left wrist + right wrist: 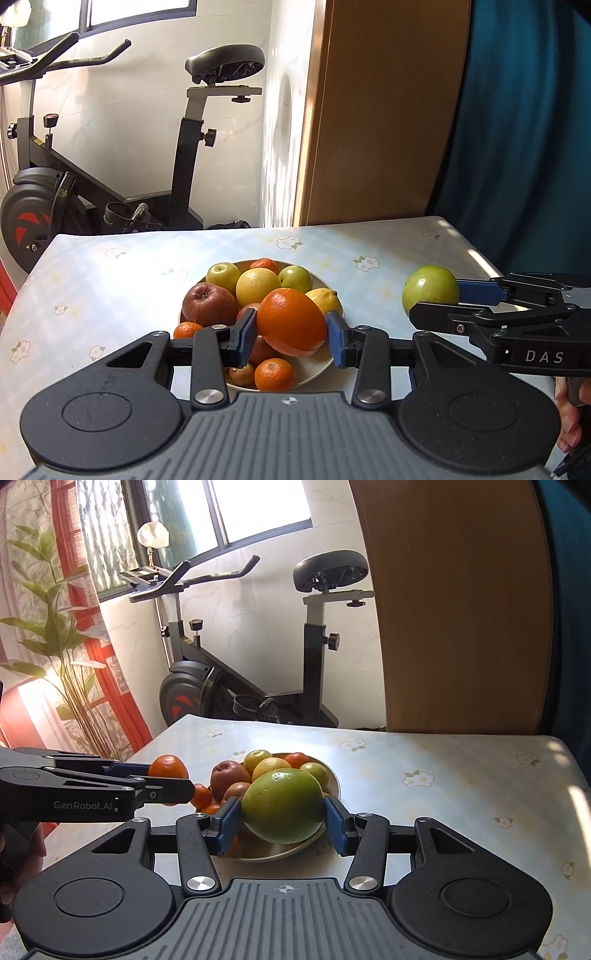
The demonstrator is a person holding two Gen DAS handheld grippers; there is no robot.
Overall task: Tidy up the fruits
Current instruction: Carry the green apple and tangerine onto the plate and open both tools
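two handheld grippers are held above a table with a pale floral tablecloth (110,280), each carrying one fruit. the left gripper (291,334) has its blue pads pressed on either side of a large orange (291,321), jaws partly open to the fruit's width. the orange's longer axis runs tilted between the pads, and it hangs directly over the near part of a cream fruit bowl (325,363). the right gripper (282,821) clamps a big green citrus-like fruit (282,805) the same way, also above the bowl's near edge in its own view. in the left wrist view that green fruit sits off to the right of the bowl, clear of the rim.

the bowl already holds a red apple (208,304), a yellow citrus fruit (258,286), a lemon (324,300), small green fruits and mandarins, piled close. the left hand's orange seems nearer the pile. both fruits lie straight ahead of their fingers, so the next move likely depends on where each should go, which isn't visible.
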